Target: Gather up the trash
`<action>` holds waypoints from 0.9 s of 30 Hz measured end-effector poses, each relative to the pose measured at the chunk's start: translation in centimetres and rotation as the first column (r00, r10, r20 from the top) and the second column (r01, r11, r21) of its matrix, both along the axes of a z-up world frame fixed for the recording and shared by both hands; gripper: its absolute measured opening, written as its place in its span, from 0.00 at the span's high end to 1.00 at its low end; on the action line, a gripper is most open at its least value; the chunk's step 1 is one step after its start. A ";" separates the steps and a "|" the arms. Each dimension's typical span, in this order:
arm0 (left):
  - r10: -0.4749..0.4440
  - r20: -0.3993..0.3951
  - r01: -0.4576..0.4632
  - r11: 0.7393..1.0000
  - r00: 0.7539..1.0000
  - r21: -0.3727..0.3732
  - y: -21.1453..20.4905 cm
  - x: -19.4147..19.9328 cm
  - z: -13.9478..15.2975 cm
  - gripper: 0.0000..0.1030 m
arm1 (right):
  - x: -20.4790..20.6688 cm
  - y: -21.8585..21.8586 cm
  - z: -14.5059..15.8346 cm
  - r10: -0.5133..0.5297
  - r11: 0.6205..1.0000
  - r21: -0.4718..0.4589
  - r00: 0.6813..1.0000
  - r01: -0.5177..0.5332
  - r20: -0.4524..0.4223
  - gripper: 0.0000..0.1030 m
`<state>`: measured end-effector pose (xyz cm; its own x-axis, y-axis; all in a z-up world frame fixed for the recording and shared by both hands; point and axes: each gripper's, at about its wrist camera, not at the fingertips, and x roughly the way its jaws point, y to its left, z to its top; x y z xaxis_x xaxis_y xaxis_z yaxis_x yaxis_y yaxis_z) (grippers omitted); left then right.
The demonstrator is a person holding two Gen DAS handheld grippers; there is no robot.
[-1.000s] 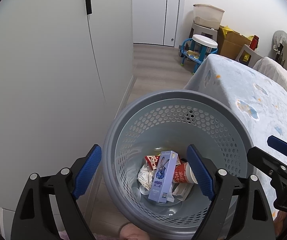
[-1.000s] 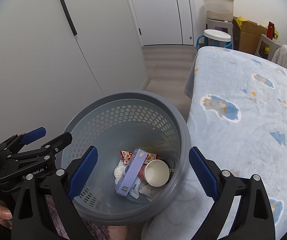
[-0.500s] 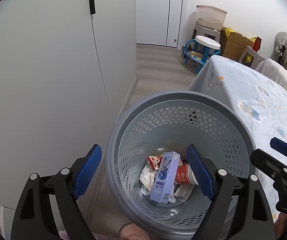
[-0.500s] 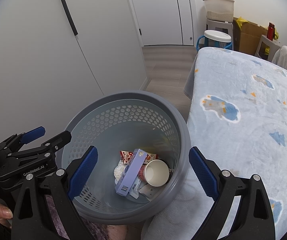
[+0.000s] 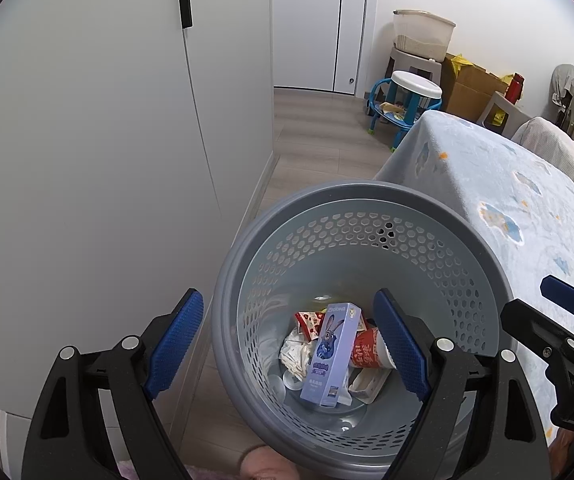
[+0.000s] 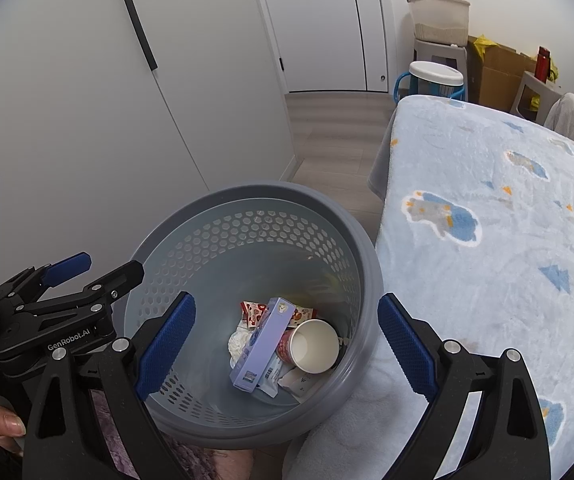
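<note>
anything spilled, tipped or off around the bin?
Nothing stands out. The grey perforated plastic bin stands upright beside the bed; the purple carton, red paper cup and crumpled wrappers all lie inside. No litter shows on the floor.

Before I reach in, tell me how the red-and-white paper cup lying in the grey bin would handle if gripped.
The red-and-white paper cup looks empty with an open mouth, so it is probably very light and would crush under firm jaws. It lies on its side in the grey perforated plastic bin, so a nudge may roll it, though the lilac carton beside it should block that.

grey bin [image 6: 367,264], paper cup [image 6: 313,346], purple box [image 6: 263,344]
</note>
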<state>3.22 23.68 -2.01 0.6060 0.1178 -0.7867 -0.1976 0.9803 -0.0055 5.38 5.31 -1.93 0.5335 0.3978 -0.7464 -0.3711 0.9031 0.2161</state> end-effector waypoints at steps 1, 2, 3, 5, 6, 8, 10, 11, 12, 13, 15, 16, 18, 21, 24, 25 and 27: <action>0.000 0.000 0.000 1.000 1.000 0.000 0.0 0.0 0.0 0.19 | 0.0 0.0 0.0 0.000 1.000 -0.001 1.000 0.000 0.000 0.12; 0.000 0.000 0.000 1.000 1.000 0.001 0.0 0.0 0.0 0.19 | 0.0 0.1 0.0 0.000 1.000 -0.001 1.000 0.000 0.000 0.12; 0.000 0.000 0.000 1.000 1.000 0.001 0.0 0.0 0.0 0.19 | 0.0 0.1 0.0 0.001 1.000 -0.001 1.000 -0.001 0.000 0.12; 0.000 0.001 0.000 1.000 1.000 0.001 0.0 0.0 0.0 0.19 | 0.0 0.1 0.0 0.000 1.000 -0.001 1.000 0.000 -0.001 0.12; 0.000 0.000 0.000 1.000 1.000 0.000 0.0 0.0 0.0 0.19 | 0.0 0.1 0.0 0.000 1.000 -0.002 1.000 0.000 -0.001 0.12; 0.000 -0.001 0.000 1.000 1.000 -0.001 0.0 0.0 0.0 0.19 | 0.0 0.1 0.0 0.001 1.000 -0.001 1.000 -0.001 -0.001 0.12; 0.001 0.000 -0.001 1.000 1.000 0.000 0.0 0.0 0.0 0.19 | 0.0 0.2 0.0 0.001 1.000 -0.002 1.000 -0.001 -0.001 0.12; 0.000 0.001 0.000 1.000 1.000 0.000 0.0 0.0 0.0 0.19 | 0.0 0.2 0.0 0.001 1.000 -0.001 1.000 -0.001 -0.001 0.12; 0.001 0.001 -0.001 1.000 1.000 0.002 0.0 0.0 0.0 0.19 | 0.0 0.1 0.0 0.000 1.000 -0.002 1.000 0.000 -0.001 0.12; 0.000 0.001 0.000 1.000 1.000 0.003 0.0 0.0 0.0 0.19 | 0.0 0.2 0.0 0.000 1.000 -0.002 1.000 0.000 -0.001 0.12; 0.001 0.002 -0.001 1.000 1.000 0.003 0.0 0.0 0.0 0.19 | 0.0 0.2 0.0 0.001 1.000 -0.002 1.000 -0.001 -0.001 0.12; 0.001 0.003 -0.001 1.000 1.000 0.004 0.0 0.0 0.0 0.19 | 0.0 0.2 0.0 0.001 1.000 -0.002 1.000 -0.001 -0.001 0.12; 0.002 0.005 -0.002 1.000 1.000 0.004 0.1 0.0 0.1 0.19 | 0.0 0.3 0.0 0.002 1.000 -0.002 1.000 -0.002 -0.001 0.12; 0.003 0.004 -0.003 1.000 1.000 0.005 0.3 0.0 0.1 0.19 | -0.1 0.2 0.0 0.001 1.000 -0.002 1.000 -0.001 -0.001 0.12; 0.003 0.004 -0.003 1.000 1.000 0.005 0.3 0.0 0.1 0.19 | 0.0 0.3 0.0 0.002 1.000 -0.003 1.000 -0.002 -0.001 0.12; 0.003 0.004 -0.003 1.000 1.000 0.005 0.3 0.0 0.1 0.19 | 0.0 0.3 0.0 0.002 1.000 -0.003 1.000 -0.002 -0.001 0.12; 0.003 0.004 -0.003 1.000 1.000 0.005 0.3 0.1 0.0 0.19 | 0.0 0.3 0.0 0.002 1.000 -0.003 1.000 -0.002 -0.001 0.12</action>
